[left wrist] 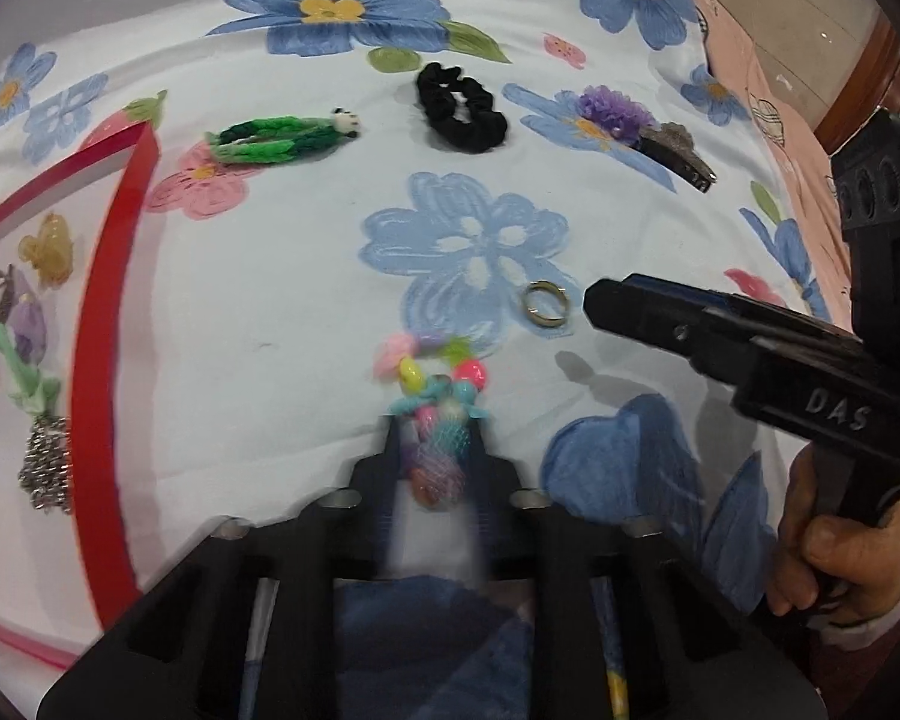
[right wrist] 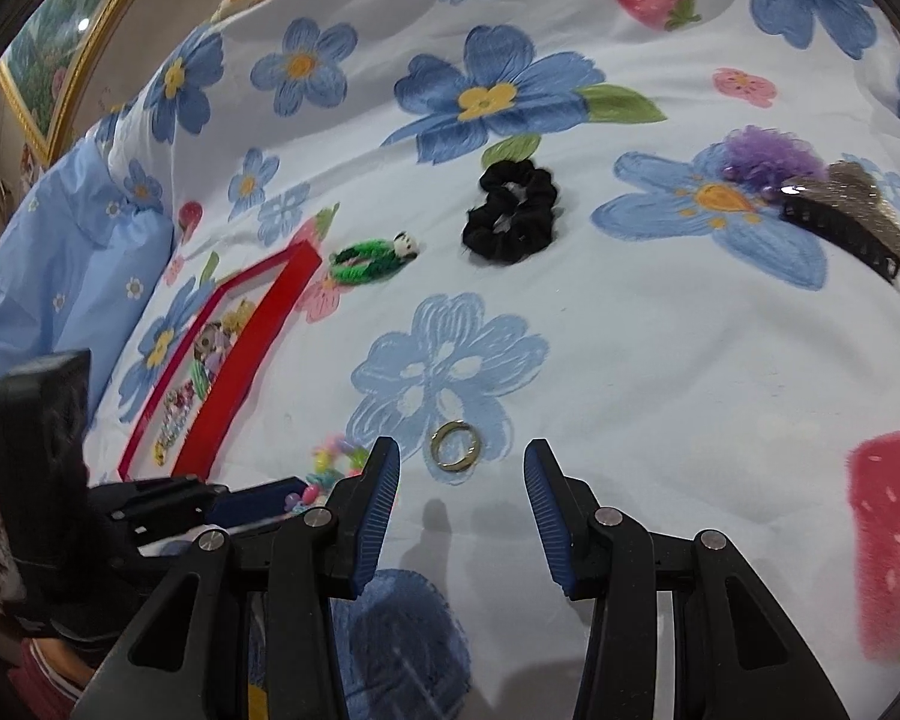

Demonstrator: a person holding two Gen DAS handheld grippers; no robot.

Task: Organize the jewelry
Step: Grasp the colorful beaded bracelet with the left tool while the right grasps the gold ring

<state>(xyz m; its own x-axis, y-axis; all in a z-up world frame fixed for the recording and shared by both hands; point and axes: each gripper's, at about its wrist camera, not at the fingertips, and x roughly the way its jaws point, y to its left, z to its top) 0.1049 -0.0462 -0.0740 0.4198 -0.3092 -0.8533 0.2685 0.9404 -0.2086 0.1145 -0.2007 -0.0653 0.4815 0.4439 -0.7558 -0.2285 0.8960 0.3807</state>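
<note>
Pinching a colourful beaded bracelet between pressed-in jaws, left gripper low over the floral bedsheet, beads bunched at the fingertips and spilling forward onto the cloth. Hovering just beside it, right gripper with jaws spread wide, a gold ring lying flat on the sheet between and just ahead of the blue pads. Sitting to the left, a red tray already holding a yellow claw clip, a chain and other trinkets. Resting farther up the bed: green woven clip, black scrunchie, purple flower hair claw.
</note>
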